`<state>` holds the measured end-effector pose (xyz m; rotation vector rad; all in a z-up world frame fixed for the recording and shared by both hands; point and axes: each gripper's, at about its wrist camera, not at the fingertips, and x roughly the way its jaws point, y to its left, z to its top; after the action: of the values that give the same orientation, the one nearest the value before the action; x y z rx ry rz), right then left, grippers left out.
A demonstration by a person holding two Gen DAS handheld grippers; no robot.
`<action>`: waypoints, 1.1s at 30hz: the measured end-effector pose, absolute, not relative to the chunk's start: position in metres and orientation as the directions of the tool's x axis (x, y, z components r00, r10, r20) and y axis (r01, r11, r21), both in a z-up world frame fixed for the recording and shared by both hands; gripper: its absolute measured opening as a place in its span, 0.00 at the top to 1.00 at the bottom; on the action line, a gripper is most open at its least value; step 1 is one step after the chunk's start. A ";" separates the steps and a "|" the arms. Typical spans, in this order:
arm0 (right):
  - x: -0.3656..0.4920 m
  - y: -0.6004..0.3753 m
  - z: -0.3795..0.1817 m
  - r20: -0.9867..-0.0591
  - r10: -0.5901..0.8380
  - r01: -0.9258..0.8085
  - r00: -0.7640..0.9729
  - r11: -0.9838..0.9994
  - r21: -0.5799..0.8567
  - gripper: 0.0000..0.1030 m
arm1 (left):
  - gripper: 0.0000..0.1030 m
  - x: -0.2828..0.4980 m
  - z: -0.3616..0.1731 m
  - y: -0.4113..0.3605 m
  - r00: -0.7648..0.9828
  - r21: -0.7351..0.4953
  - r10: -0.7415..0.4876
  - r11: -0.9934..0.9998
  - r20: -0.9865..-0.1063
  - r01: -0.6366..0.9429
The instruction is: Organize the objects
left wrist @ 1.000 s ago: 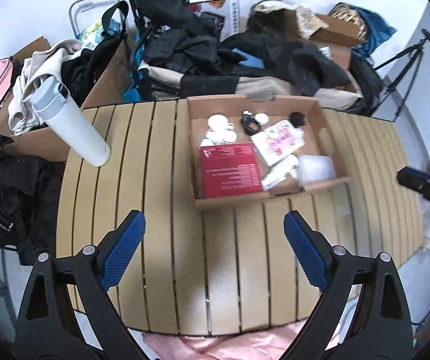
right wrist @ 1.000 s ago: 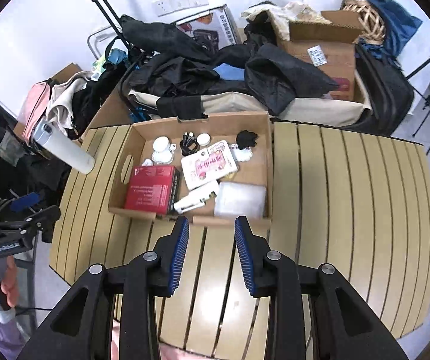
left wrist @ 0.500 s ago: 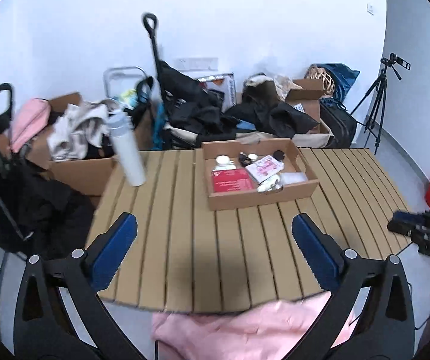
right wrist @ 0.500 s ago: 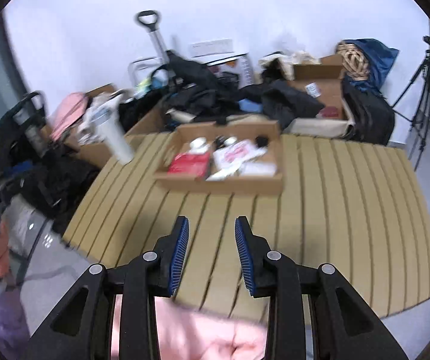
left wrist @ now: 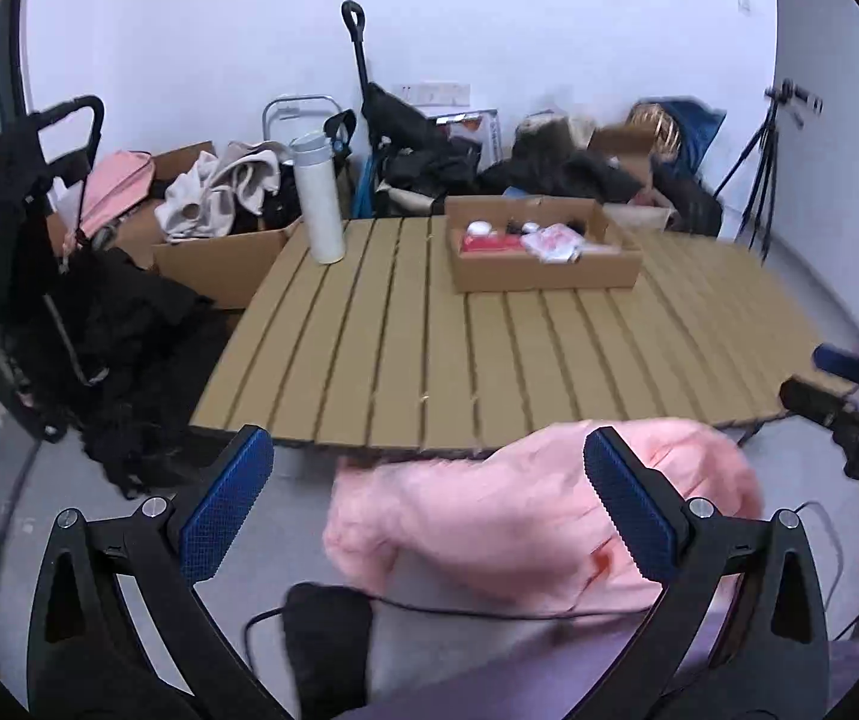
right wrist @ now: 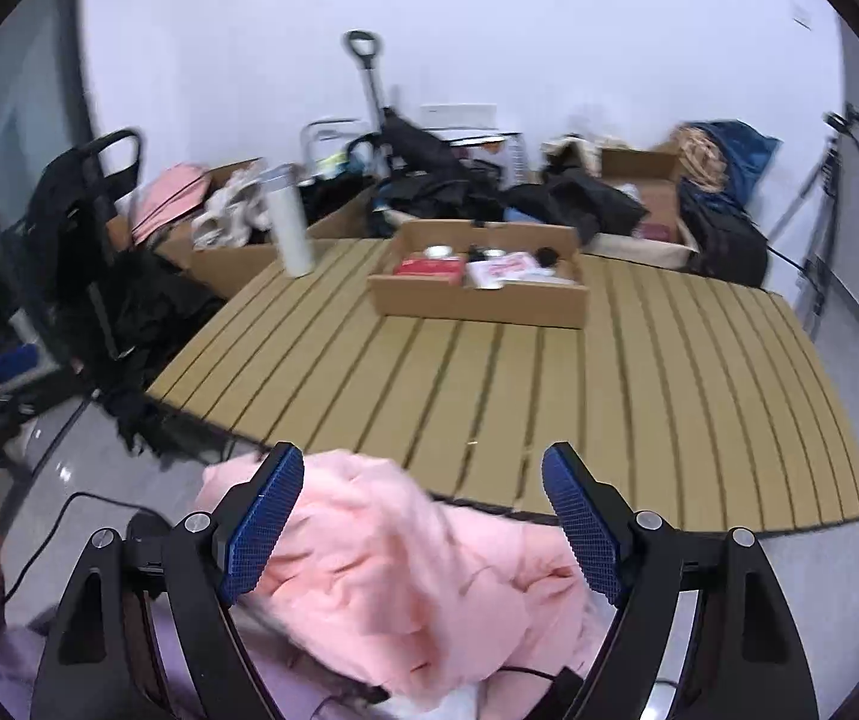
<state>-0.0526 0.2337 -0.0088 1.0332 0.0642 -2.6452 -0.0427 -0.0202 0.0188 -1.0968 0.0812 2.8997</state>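
A shallow cardboard box point(left wrist: 549, 276) stands on the far half of the slatted wooden table point(left wrist: 489, 360); it also shows in the right wrist view point(right wrist: 477, 300). It holds a red packet point(right wrist: 429, 267), a pink-printed packet point(right wrist: 498, 269), small white tins and a black item. A white bottle point(left wrist: 317, 204) stands upright at the table's far left corner. My left gripper point(left wrist: 429, 498) is open and empty, held back off the table's near edge. My right gripper point(right wrist: 423, 516) is open and empty, also behind the near edge.
A pink garment point(left wrist: 537, 516) lies below the table's near edge, under both grippers. Cardboard boxes point(left wrist: 219, 264), black bags and clothes crowd the floor left and behind. A tripod point(left wrist: 765, 168) stands at the far right. Cables run on the grey floor.
Both grippers have drawn back and lowered, from over the table to behind its near edge. The right gripper's jaws have opened from nearly shut. The box now looks far off.
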 end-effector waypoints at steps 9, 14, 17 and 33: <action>-0.017 0.220 0.007 -0.633 -0.207 0.278 -0.746 -0.961 -0.013 0.17 | 0.00 -0.013 0.035 -0.017 -0.799 -0.008 0.085 -0.995 -0.595 -0.100; -0.006 0.233 0.007 -0.632 -0.195 0.240 -0.750 -0.971 0.015 0.17 | 0.00 -0.008 0.036 -0.004 -0.799 0.003 0.114 -0.990 -0.590 -0.143; -0.007 0.238 0.008 -0.630 -0.192 0.222 -0.753 -0.974 0.032 0.17 | 0.00 -0.004 0.038 0.001 -0.805 0.016 0.114 -0.988 -0.583 -0.151; -0.010 0.235 0.004 -0.641 -0.185 0.221 -0.745 -0.975 0.024 0.17 | 0.00 -0.008 0.031 -0.003 -0.791 0.002 0.103 -0.991 -0.603 -0.131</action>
<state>-0.0098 0.2351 0.0044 1.0006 0.0794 -2.7459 -0.0085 -0.0027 0.0314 -0.9594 0.0656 2.8607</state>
